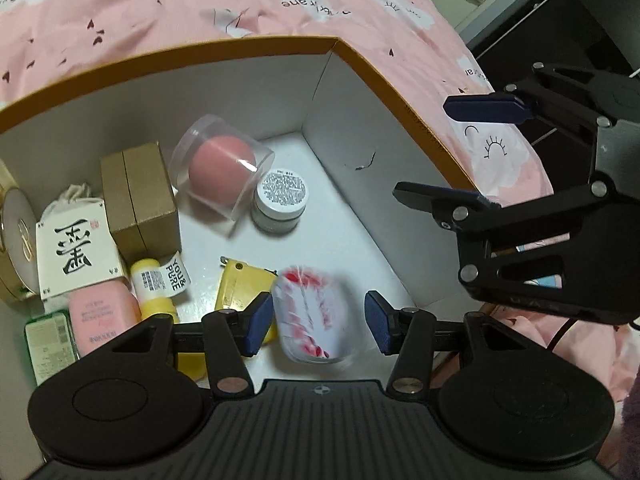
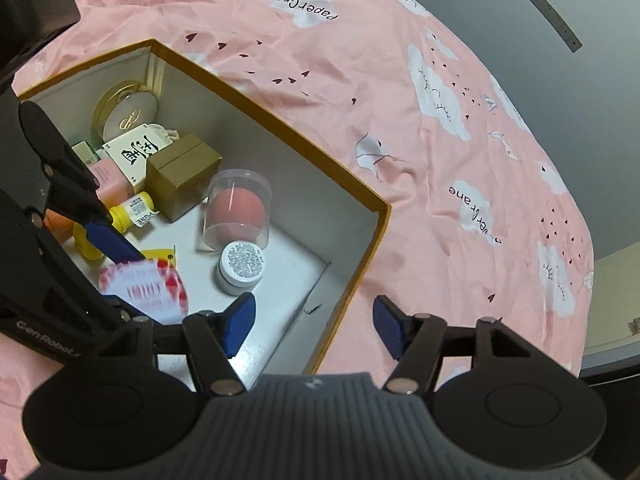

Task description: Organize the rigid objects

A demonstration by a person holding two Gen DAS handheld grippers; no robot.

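A blurred red-and-white packet [image 1: 310, 312] is being seen between the parted pads of the left tool [image 1: 318, 322], inside the open box [image 1: 256, 46]; no grip is visible. Beyond it, the right tool [image 2: 312, 326] is being held apart and empty over the box's edge, on the pink bed [image 2: 400, 120].

The left wrist view looks steeply down from close above into the open box [image 1: 400, 92], which fills the middle of the frame, with the pink bedspread [image 1: 160, 4] across the top. The right wrist view also tilts down but sits off the box's corner, so the box [image 2: 280, 120] lies left of centre and the bedspread [image 2: 460, 120] fills the right. Both share the box's inside, including the white jar [image 1: 282, 200] [image 2: 242, 266].
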